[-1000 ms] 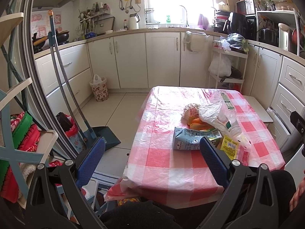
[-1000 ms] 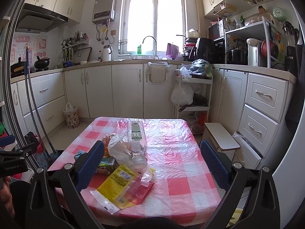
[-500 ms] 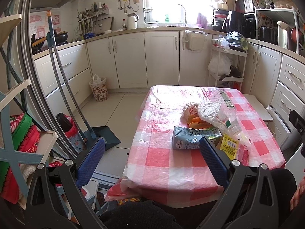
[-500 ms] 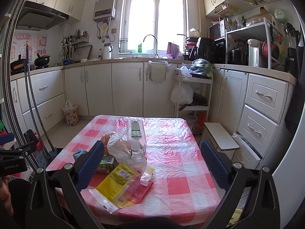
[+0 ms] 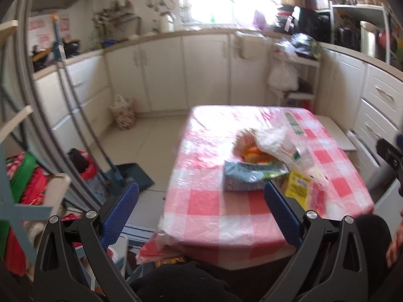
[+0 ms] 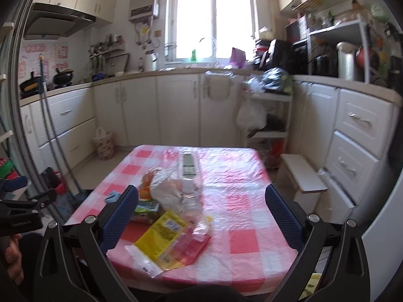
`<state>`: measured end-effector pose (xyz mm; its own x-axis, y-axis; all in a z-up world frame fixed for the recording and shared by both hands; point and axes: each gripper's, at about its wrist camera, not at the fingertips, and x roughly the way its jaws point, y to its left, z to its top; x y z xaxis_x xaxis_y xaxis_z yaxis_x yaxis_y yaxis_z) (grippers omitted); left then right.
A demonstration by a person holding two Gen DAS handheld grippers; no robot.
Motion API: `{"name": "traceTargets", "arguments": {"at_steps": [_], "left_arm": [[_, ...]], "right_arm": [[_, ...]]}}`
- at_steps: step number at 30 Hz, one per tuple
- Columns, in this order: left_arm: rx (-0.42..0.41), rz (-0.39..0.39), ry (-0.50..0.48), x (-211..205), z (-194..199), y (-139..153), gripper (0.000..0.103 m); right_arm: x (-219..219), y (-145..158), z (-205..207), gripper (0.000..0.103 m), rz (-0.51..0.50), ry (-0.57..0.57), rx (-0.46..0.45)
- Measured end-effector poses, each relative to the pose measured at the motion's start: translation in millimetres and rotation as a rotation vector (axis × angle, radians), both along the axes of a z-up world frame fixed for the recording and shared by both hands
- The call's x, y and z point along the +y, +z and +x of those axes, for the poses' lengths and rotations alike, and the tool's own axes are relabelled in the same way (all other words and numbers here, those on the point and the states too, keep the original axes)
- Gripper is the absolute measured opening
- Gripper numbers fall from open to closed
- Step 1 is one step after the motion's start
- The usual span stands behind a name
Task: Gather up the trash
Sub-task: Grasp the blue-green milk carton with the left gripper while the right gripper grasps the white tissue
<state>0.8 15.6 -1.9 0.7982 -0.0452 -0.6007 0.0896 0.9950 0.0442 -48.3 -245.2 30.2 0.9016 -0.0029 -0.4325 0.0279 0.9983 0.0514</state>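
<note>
A pile of trash lies on the red-and-white checked table [image 5: 209, 203]: a grey-blue snack bag [image 5: 249, 176], orange peels [image 5: 254, 152], a crumpled clear plastic bag [image 5: 274, 141], a clear plastic bottle [image 6: 189, 176] and a yellow wrapper [image 6: 163, 231]. My left gripper [image 5: 201, 201] is open and empty, held above the table's near left edge, short of the snack bag. My right gripper [image 6: 201, 206] is open and empty above the near edge, with the yellow wrapper and bottle between its fingers in view.
A small lined waste basket [image 5: 123, 115] stands on the floor by the white cabinets. A broom and blue dustpan [image 5: 126, 178] lean at the left. A white stool [image 6: 302, 173] and a trolley with bags [image 6: 264, 115] stand right of the table.
Both grippers have moved slightly forward and down toward the table. The views are blurred with motion. Both stay open and empty.
</note>
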Motion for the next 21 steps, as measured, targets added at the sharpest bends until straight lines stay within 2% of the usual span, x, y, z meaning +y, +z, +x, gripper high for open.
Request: {"name": "traceTargets", "arguments": {"at_steps": [3,8,12,14,18,19,21], "left_arm": [[0.012,0.002,-0.072,1.6,9.3,5.1,0.096],[0.076,0.039,-0.184,-19.3,33.5,-1.3,0.096],[0.146,0.155,-0.264,-45.8,57.3,-28.2,0.096],[0.154,0.211,-0.312,-57.3,65.4,-37.7,0.096],[0.119,0.386,-0.476,-82.7,75.6,-51.1,0.096],[0.120,0.456,-0.531,-91.5,80.8,-58.3,0.096],[0.146,0.536,-0.603,-102.8,91.5,-69.8,0.096]], "right_arm": [[-2.8,3.3,8.4,0.097,-0.016,0.004,0.019],[-19.1,2.3,32.3,0.097,0.049,0.025,0.087],[-36.8,-9.3,44.2,0.097,0.168,0.024,0.124],[-42.0,-17.6,45.4,0.097,0.192,0.018,0.143],[-56.3,-15.9,42.0,0.097,0.232,0.012,0.131],[-58.5,-16.2,42.0,0.097,0.241,0.010,0.130],[-61.1,-18.2,42.5,0.097,0.244,0.002,0.130]]}}
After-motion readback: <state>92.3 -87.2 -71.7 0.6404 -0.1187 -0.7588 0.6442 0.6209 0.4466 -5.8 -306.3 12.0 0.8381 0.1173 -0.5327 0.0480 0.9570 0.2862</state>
